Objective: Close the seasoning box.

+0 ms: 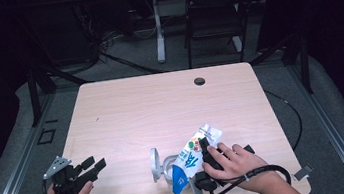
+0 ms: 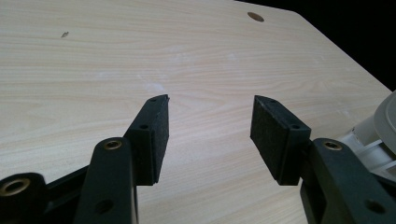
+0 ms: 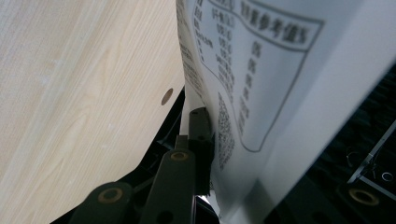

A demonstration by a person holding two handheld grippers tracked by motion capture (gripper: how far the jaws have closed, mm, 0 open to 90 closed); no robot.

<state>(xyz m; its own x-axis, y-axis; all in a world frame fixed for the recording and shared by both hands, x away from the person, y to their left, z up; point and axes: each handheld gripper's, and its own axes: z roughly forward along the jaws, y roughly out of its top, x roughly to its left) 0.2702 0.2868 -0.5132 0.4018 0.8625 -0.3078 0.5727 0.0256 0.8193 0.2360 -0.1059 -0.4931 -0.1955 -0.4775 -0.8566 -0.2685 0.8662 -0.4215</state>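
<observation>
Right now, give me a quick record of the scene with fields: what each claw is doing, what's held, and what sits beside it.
right claw: shut on the carton, tilting it over the cup
carton: white and blue, leaning, top toward table's far side
left claw: open, nothing between its pads, over bare table
cup: white lidded container beside the carton

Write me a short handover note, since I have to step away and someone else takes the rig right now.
Right hand-held gripper: shut on the milk carton, which it holds tilted, its top toward the far right and its blue bottom near the front edge.
Left hand-held gripper: open, nothing between its jaws, resting at the table's front left.
A grey lidded container sits just left of the carton, lid up.
Done: carton gripped.
Left: whether anything has been poured I cannot tell; probably tip the carton over the container, then set it down.
</observation>
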